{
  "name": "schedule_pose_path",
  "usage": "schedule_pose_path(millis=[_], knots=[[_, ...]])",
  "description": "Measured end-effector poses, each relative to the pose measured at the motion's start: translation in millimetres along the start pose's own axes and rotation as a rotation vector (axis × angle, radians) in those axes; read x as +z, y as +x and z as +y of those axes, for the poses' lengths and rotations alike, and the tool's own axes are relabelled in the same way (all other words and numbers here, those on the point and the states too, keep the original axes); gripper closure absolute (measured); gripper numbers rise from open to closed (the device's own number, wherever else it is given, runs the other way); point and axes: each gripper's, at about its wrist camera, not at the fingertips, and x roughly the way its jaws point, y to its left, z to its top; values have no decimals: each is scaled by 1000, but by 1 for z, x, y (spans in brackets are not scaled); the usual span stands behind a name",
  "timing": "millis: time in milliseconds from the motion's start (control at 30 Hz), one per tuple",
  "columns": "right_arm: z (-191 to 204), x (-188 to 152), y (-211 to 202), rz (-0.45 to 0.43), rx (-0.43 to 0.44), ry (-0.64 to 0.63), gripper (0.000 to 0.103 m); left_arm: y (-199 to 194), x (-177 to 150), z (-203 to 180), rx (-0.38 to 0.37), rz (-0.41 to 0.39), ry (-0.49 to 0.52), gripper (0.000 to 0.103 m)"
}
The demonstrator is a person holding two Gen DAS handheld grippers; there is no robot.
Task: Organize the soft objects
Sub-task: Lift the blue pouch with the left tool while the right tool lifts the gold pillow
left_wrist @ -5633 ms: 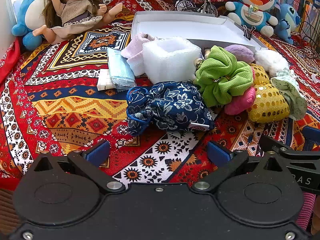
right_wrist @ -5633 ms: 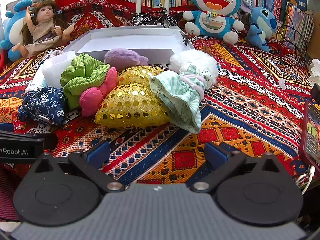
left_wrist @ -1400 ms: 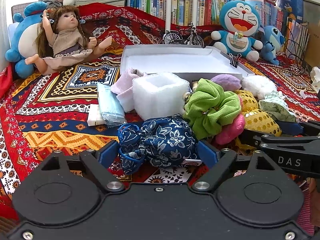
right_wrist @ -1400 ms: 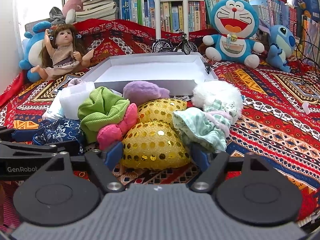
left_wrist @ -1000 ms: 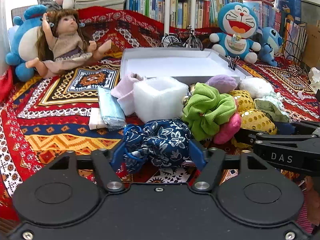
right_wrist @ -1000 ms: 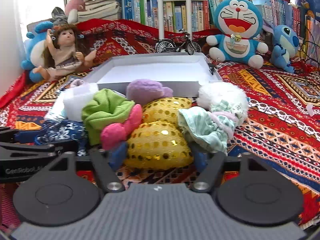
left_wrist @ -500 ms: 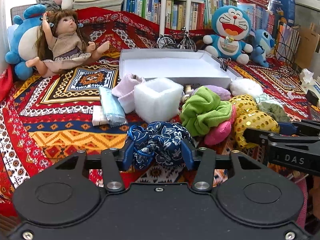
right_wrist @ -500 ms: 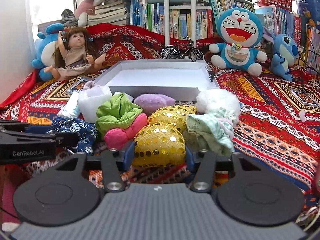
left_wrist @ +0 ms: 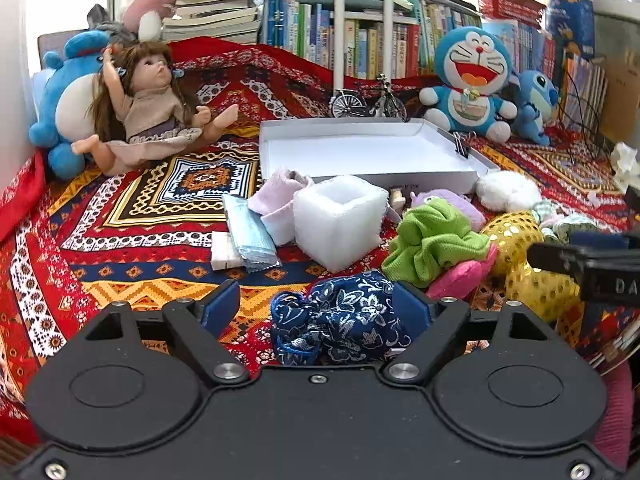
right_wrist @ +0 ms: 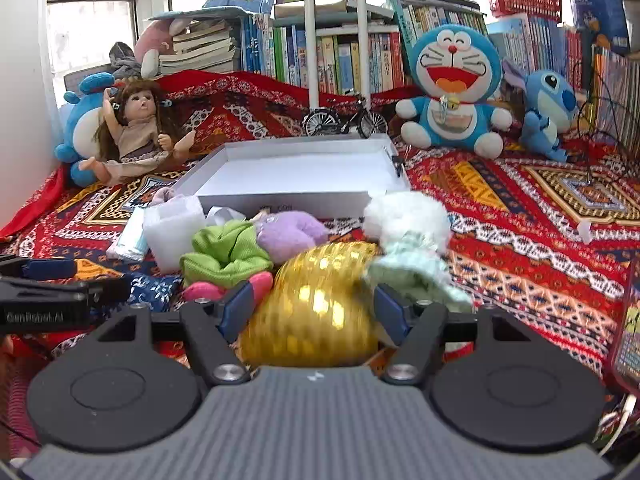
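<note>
Only our right view shows our right gripper (right_wrist: 314,312) squeezing the gold pouch (right_wrist: 310,312). Our left gripper (left_wrist: 316,306) is wide, touching the blue pouch (left_wrist: 340,318).

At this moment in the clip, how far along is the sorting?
Nothing looks sorted yet: the white box has nothing in it. In hand: the left gripper has the blue floral pouch between its fingers, with a gap on one side; the right gripper grips the gold sequin pouch. Left: green scrunchie, foam block and the rest.
</note>
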Motion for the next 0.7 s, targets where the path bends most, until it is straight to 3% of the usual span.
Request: schedule_pose_path(millis=[233, 500, 700], knots=[[7, -9, 14, 51, 0, -15, 19, 17, -8, -9, -36, 75, -8, 16], [10, -20, 25, 93, -7, -22, 19, 27, -15, -18, -34, 85, 11, 7], [11, -27, 26, 96, -13, -23, 23, 32, -19, -22, -25, 96, 22, 13]])
